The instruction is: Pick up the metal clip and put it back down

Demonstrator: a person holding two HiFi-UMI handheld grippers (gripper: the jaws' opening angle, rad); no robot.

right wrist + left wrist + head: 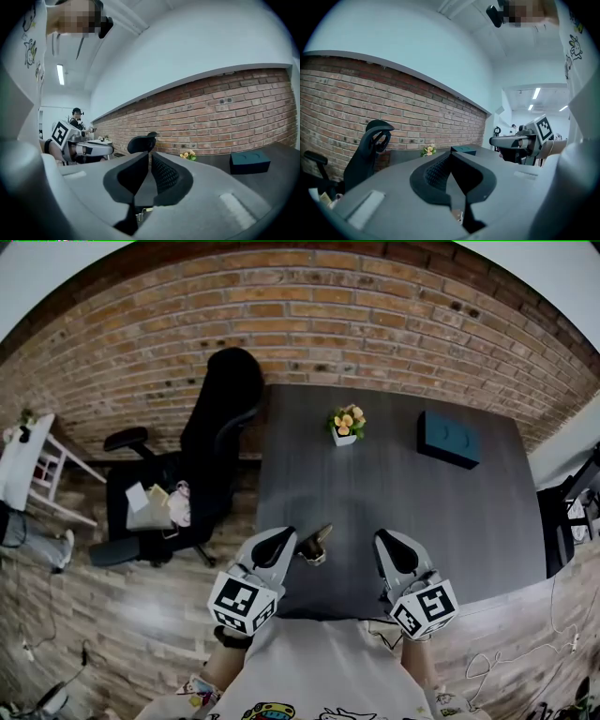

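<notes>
1. The left gripper (284, 536) is over the front edge of the dark grey desk (469, 521), toward the front left corner. In the left gripper view its black ribbed fingers (436, 171) are pressed right together, with nothing between them.
2. The right gripper (386, 538) is also over the front edge, further toward the middle. Its fingers (164, 173) are closed up too, pad against pad, and they're empty as well.
3. The small metal clip (316, 544) shows up near the front edge, between the two grippers and just beside the left one's fingertips. From the head view I honestly can't tell if those tips touch it. Neither gripper's own view shows it in the fingers.
4. Toward the desk's back edge there's a small white pot of orange and yellow flowers (346, 423). A dark teal box (449, 438) sits nearer the back right corner.
5. A black office chair (211, 418) stands off the desk's left edge, with a red brick wall (309, 306) behind everything.
</notes>
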